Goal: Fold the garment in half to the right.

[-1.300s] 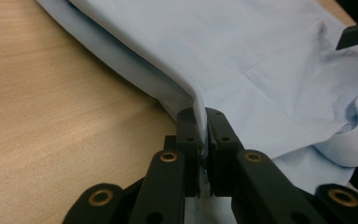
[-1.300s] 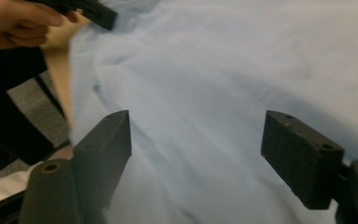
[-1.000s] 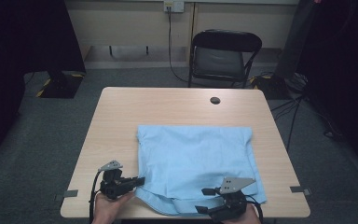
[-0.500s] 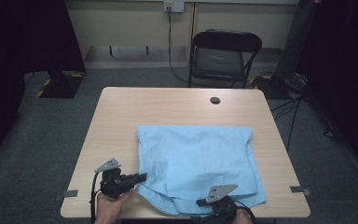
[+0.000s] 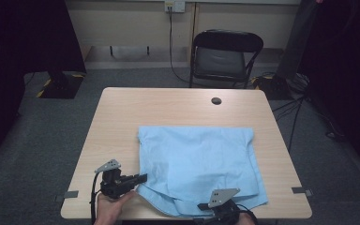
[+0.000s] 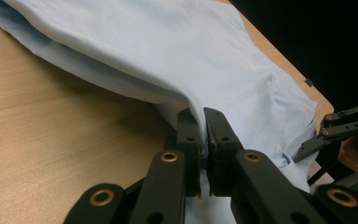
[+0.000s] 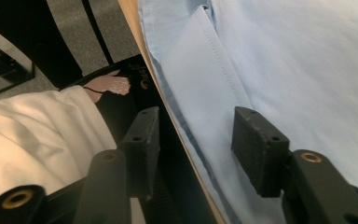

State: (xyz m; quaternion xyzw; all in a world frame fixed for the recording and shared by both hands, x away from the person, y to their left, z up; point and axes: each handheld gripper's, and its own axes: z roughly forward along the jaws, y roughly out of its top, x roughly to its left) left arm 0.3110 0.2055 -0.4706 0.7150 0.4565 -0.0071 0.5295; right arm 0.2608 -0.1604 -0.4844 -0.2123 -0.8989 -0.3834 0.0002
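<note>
A: We had the left gripper clamped on a fold of the light blue shirt, the cloth pinched tight between its jaws and rising away beyond them.

B: And the right gripper? We saw its jaws just closing, half apart, with the shirt's near hem and the edge of the surface between them, pads not yet pressing.

A: That was our worry. Closing there, one jaw below the edge, we could have nipped the wood or caught only the hem, which would slip out once we lifted.

B: Any containers?

A: None; beyond the jaws, just a folding chair.
</note>
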